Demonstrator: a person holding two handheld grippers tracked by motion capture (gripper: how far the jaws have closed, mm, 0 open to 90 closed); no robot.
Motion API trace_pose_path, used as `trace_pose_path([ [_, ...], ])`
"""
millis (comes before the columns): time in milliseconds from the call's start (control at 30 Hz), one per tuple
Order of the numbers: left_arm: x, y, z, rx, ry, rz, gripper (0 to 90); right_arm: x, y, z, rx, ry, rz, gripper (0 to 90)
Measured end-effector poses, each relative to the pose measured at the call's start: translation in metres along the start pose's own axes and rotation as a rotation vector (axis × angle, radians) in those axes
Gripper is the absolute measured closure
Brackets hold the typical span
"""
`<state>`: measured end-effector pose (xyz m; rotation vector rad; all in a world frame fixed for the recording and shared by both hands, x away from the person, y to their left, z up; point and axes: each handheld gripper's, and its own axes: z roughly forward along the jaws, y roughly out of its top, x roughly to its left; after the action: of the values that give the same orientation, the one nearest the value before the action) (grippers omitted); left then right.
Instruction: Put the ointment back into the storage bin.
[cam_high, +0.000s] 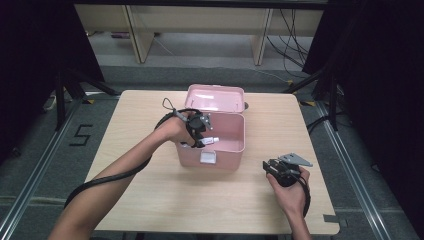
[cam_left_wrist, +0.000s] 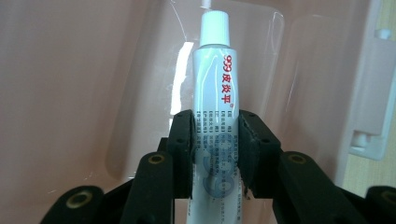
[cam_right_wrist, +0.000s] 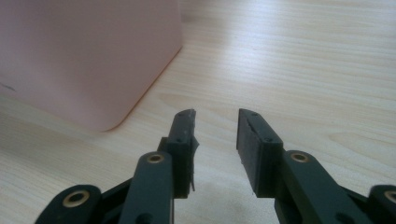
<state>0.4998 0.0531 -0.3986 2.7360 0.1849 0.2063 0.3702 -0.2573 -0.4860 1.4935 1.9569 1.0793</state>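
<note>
A pink box (cam_high: 227, 156) stands with its lid (cam_high: 215, 97) swung up at the middle of the wooden table (cam_high: 150, 200). My left gripper (cam_high: 204, 139) hangs over the box's left side, shut on a white ointment tube (cam_high: 212, 141). In the left gripper view the tube (cam_left_wrist: 215, 79) has a white cap and red and grey print, points into the pink box interior (cam_left_wrist: 74, 93), and both pads press its lower part at my left gripper (cam_left_wrist: 215, 154). My right gripper (cam_high: 270, 167) rests low on the table right of the box, open and empty. Seen in the right gripper view, the gap of my right gripper (cam_right_wrist: 215, 133) holds nothing, with the box corner (cam_right_wrist: 93, 56) ahead at left.
The table's right edge lies close behind the right hand. Black curtains, stand legs and cables (cam_high: 295, 35) ring the table. A floor rail and a "5" mark (cam_high: 80, 135) lie at left. A white latch (cam_high: 208, 157) sits on the box front.
</note>
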Motion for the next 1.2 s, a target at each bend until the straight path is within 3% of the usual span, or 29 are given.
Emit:
trace_pose_path([
  [67,0.0002,0.0000,0.0008,0.003,-0.001,-0.001,67.9,-0.0003,0.0001,0.0000,-0.001,0.000,-0.001,67.8],
  [100,0.0004,0.0001,0.0014,0.005,-0.005,0.000,67.9,-0.0029,0.0004,0.0006,-0.014,-0.005,-0.034,67.8],
  [467,0.0017,-0.0010,0.0065,0.015,-0.017,-0.011,67.9,-0.0032,0.0001,0.0022,-0.023,0.011,-0.023,67.8],
  [600,0.0016,-0.0009,0.0061,0.016,-0.017,-0.012,67.8,-0.0017,0.0001,0.0012,-0.012,-0.004,-0.011,67.8],
  [667,0.0016,-0.0009,0.0062,0.017,-0.017,-0.013,67.8,-0.0033,0.0001,0.0024,-0.020,0.000,-0.029,67.8],
  [1200,0.0028,-0.0007,0.0074,0.022,-0.023,-0.016,67.7,-0.0029,0.0003,0.0019,-0.020,0.009,-0.024,67.8],
])
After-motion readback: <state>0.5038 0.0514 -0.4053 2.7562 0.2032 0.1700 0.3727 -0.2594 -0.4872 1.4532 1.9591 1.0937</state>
